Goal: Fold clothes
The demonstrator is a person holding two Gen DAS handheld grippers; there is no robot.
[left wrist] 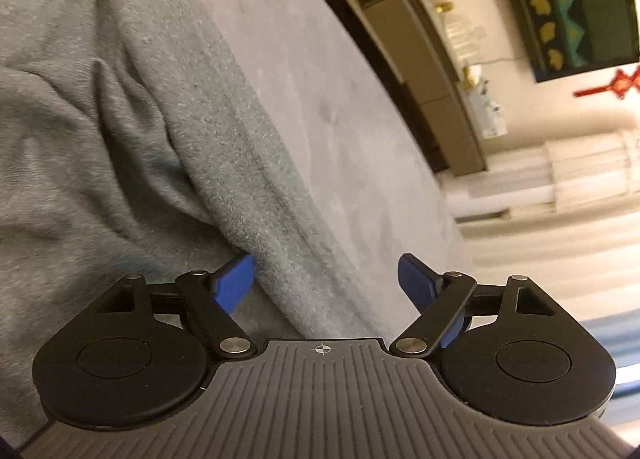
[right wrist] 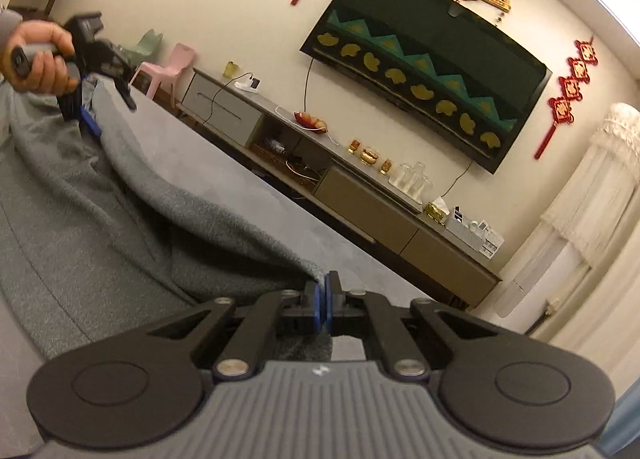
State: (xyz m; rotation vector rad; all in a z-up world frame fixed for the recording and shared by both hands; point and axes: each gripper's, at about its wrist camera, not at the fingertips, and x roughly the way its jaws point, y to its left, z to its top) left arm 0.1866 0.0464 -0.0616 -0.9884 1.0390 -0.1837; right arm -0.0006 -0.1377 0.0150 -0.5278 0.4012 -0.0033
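Note:
A grey garment (left wrist: 120,119) lies rumpled on a grey surface (left wrist: 320,107). My left gripper (left wrist: 326,279) is open, and a raised fold of the garment runs between its blue fingers (left wrist: 236,283), touching the left one. In the right wrist view the garment (right wrist: 100,219) stretches from my right gripper (right wrist: 322,299), which is shut on its near edge, to the left gripper (right wrist: 90,115) held by a hand at the far end. The garment's edge between the two grippers is lifted off the grey surface (right wrist: 224,187).
A long low TV cabinet (right wrist: 360,203) runs along the wall beyond the surface, with small jars and glasses on it. A TV (right wrist: 424,71) hangs above. Pink and green plastic chairs (right wrist: 172,67) stand at the far left. A white curtain (right wrist: 592,195) hangs at right.

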